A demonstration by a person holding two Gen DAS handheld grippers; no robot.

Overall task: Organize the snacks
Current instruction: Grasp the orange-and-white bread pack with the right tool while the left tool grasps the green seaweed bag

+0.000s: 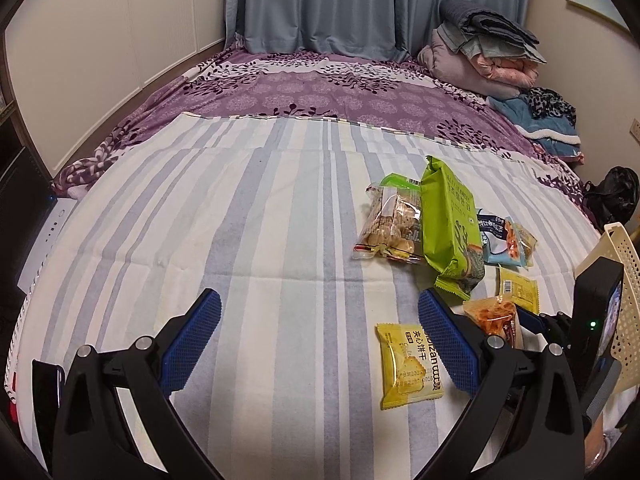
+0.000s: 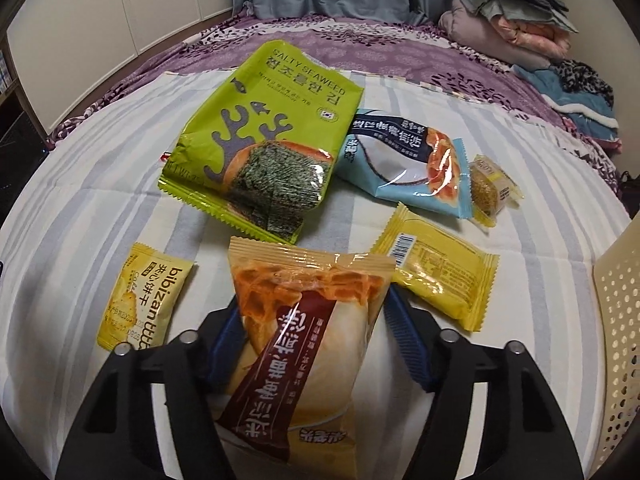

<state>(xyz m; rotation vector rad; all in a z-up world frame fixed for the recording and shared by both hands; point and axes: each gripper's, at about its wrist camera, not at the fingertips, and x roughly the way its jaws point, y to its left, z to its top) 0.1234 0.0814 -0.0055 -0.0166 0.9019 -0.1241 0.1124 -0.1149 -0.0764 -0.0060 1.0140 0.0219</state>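
Barely begun: right gripper (image 2: pixel 316 340) clamped on orange wafer pack (image 2: pixel 304 344), lifted at 6 o'clock; left gripper (image 1: pixel 320 340) spread wide, holding nothing. Left scattered on bed (image 1: pixel 240 208): seaweed bag (image 2: pixel 260 140), blue pack (image 2: pixel 404 160), yellow biscuit packs. Basket (image 2: pixel 616 340) at 3 o'clock, open room leftward.

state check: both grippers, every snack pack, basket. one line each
left gripper: open, empty
right gripper: shut on orange pack
orange pack: gripped, sealed
seaweed bag: flat, sealed
blue pack: flat, partly under seaweed bag
bibizan pack: face up
yellow pack: barcode side up
clear biscuit bag: lying flat
basket: contents hidden
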